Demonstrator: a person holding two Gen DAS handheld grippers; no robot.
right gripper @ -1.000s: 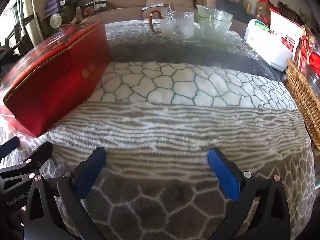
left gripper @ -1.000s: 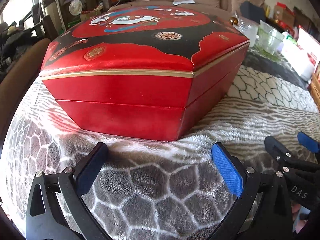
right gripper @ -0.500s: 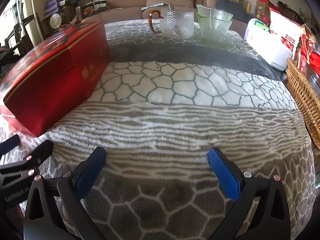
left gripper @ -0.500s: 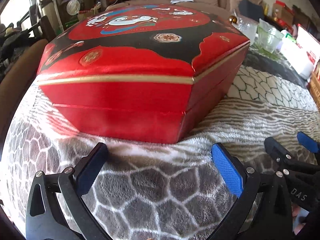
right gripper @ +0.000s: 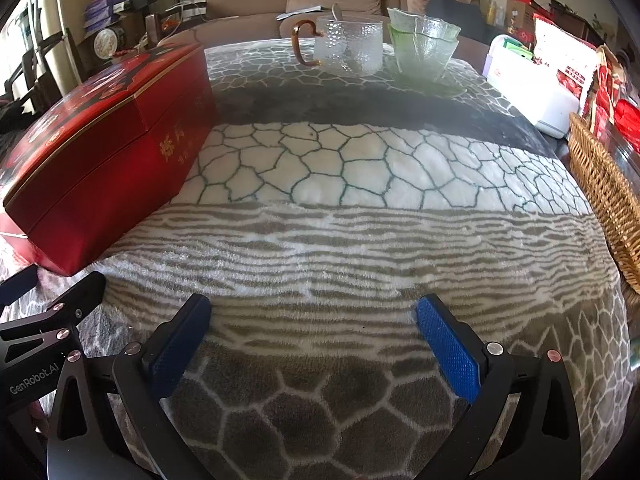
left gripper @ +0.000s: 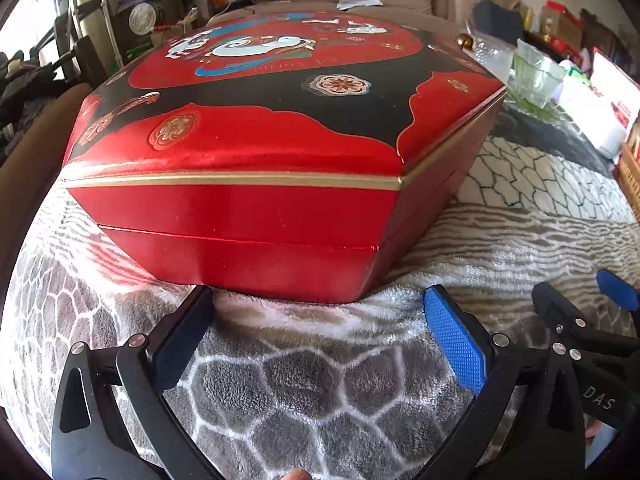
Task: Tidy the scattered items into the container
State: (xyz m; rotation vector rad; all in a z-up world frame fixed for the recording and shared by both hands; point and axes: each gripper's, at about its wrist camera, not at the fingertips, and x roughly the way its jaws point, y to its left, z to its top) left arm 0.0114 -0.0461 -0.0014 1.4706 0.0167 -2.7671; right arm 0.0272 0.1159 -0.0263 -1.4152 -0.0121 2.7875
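Note:
A large red and black lacquered box (left gripper: 256,152) with a closed lid sits on the patterned blanket; it also shows at the left of the right wrist view (right gripper: 104,148). My left gripper (left gripper: 316,320) is open and empty, right in front of the box's near side, its left fingertip close to the bottom edge. My right gripper (right gripper: 312,328) is open and empty over bare blanket, to the right of the box. The right gripper also shows at the right edge of the left wrist view (left gripper: 592,320).
A clear glass mug (right gripper: 344,48) and a green glass bowl (right gripper: 424,48) stand at the far side. A white box (right gripper: 536,92) and a wicker basket (right gripper: 604,196) line the right edge. A sofa stands behind the table.
My left gripper has moved forward toward the box, which now fills more of its view. The right gripper has barely moved.

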